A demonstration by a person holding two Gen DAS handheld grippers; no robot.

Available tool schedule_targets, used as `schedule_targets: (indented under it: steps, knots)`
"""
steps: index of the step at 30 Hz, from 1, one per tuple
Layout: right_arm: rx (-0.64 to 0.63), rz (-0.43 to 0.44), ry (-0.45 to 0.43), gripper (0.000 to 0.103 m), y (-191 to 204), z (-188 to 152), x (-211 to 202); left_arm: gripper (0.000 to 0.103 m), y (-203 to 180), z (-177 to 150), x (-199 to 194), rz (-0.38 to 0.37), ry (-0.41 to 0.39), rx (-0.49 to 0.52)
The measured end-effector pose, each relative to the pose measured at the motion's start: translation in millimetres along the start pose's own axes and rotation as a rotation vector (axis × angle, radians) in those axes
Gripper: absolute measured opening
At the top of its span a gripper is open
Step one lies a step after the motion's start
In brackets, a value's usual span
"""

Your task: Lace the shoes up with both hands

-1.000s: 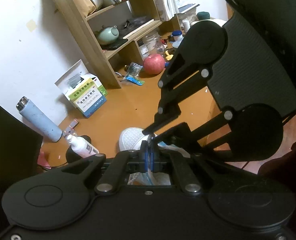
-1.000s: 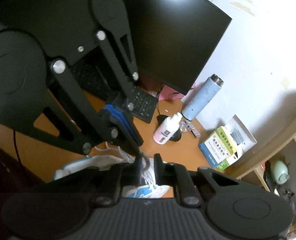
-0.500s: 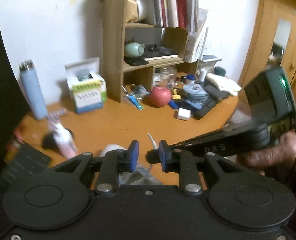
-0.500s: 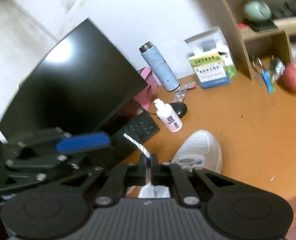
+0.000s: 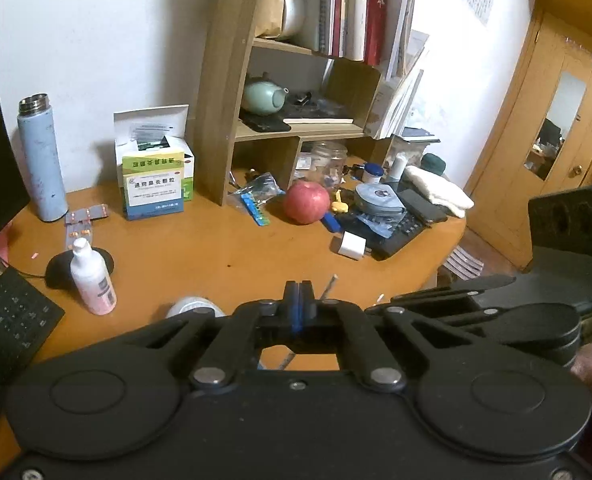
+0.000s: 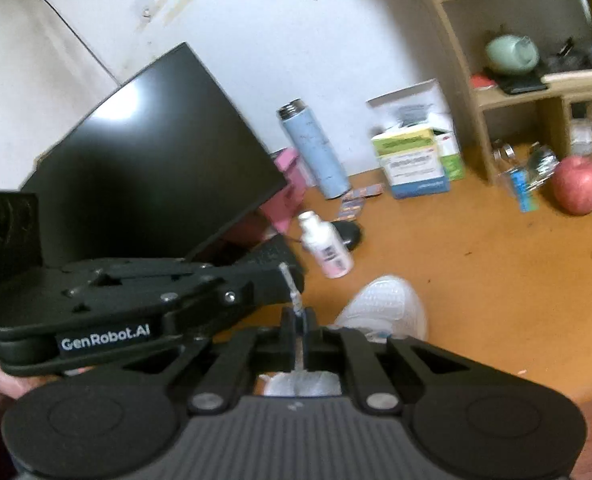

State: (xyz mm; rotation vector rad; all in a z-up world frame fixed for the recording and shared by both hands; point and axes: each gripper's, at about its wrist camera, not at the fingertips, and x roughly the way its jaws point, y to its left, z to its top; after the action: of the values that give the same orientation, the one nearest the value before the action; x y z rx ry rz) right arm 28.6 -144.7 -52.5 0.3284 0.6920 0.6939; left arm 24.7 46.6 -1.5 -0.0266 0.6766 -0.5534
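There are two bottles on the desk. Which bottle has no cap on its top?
The tall pale blue metal bottle by the wall: its steel mouth stands open. The small white and pink bottle, nearer the keyboard, has its white cap on.

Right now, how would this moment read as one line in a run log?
left gripper: shut | right gripper: shut on lace end | white shoe: on desk

White plastered wall (image 5: 95, 40), scuffed, tape marks near its top. Orange-brown wooden worktop (image 5: 199, 248) with a rounded edge. Light-wood shelf unit (image 5: 223, 80) stands on it against the wall, books in the upper bay. Yellow-brown wooden wardrobe (image 5: 568, 120) on the right, a narrow mirror panel (image 5: 556, 124) in its door. Dark monitor (image 6: 143, 160) catches a ceiling-light glare. Reddish floor (image 5: 492, 252) beyond the worktop.
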Motion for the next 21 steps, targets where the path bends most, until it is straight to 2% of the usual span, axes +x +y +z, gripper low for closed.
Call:
schedule_targets:
  steps: [9, 16, 21]
  knots:
    - [0.035, 0.007, -0.003, 0.006, -8.9, -4.0, -2.7, 0.000, 8.1, 11.8, -5.3, -0.045, 0.058, 0.083]
    - [-0.068, 0.005, -0.021, 0.006, 0.2, -8.4, -4.7, 0.000, 2.1, 11.8, -4.6, -0.120, 0.115, 0.155]
    - [-0.078, 0.006, -0.023, 0.006, 0.8, -11.6, -5.5, 0.011, -4.7, 9.9, -3.8, -0.132, 0.116, 0.169]
